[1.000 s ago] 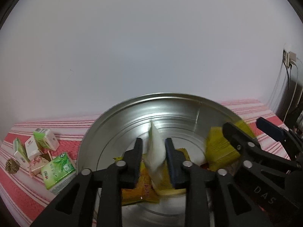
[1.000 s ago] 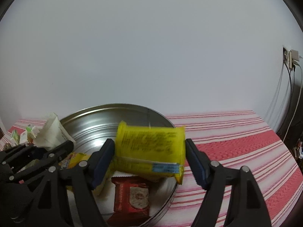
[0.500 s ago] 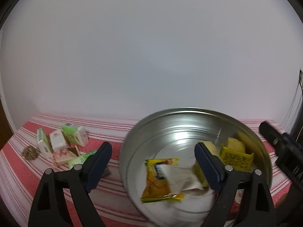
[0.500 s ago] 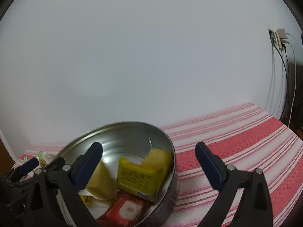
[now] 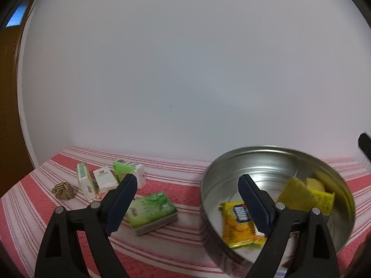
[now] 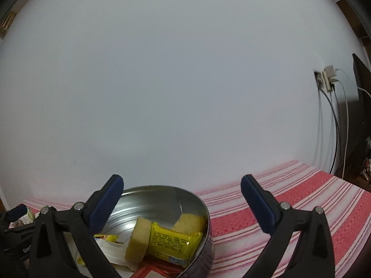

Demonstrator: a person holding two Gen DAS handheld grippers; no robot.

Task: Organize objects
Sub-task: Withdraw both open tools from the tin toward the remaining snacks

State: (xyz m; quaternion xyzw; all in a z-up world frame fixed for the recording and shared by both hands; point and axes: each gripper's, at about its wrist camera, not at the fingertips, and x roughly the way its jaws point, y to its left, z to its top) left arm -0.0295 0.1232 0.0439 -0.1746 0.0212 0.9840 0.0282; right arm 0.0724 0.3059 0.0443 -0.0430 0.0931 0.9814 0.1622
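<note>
Both packets have left the claws since a second ago: the white packet the left gripper [image 5: 187, 205] pinched and the yellow packet [image 6: 172, 243] the right gripper [image 6: 182, 205] carried now lie in the metal tin [image 5: 209, 183], and both hands have drawn back from it. The left gripper's jaws stand wide with nothing between them; the right gripper's jaws are opening, wide already, and nothing is between them either.

Nearest in the left wrist view, the left gripper hovers over the red-and-white striped cloth [image 5: 185, 190] that covers the surface. Just beyond its left finger lies a green tissue pack [image 5: 150, 212], flat on the cloth. To the right the round tin holds a yellow snack packet [image 5: 240, 223] with a blue label, and yellow sponge-like pieces [image 5: 296, 195] against its far wall. In the right wrist view a red wrapper [image 6: 160, 270] shows at the tin's near edge.

Farther back on the left sits a cluster of small cartons [image 5: 105, 180], green and white, some upright and some tilted, with a knotted rope ball [image 5: 62, 191] beside them.

Behind everything rises a plain white wall [image 5: 185, 69]. A brown door [image 5: 9, 92] stands at the far left, and at the right a wall socket [image 6: 325, 80] carries a plug with cables hanging down.
</note>
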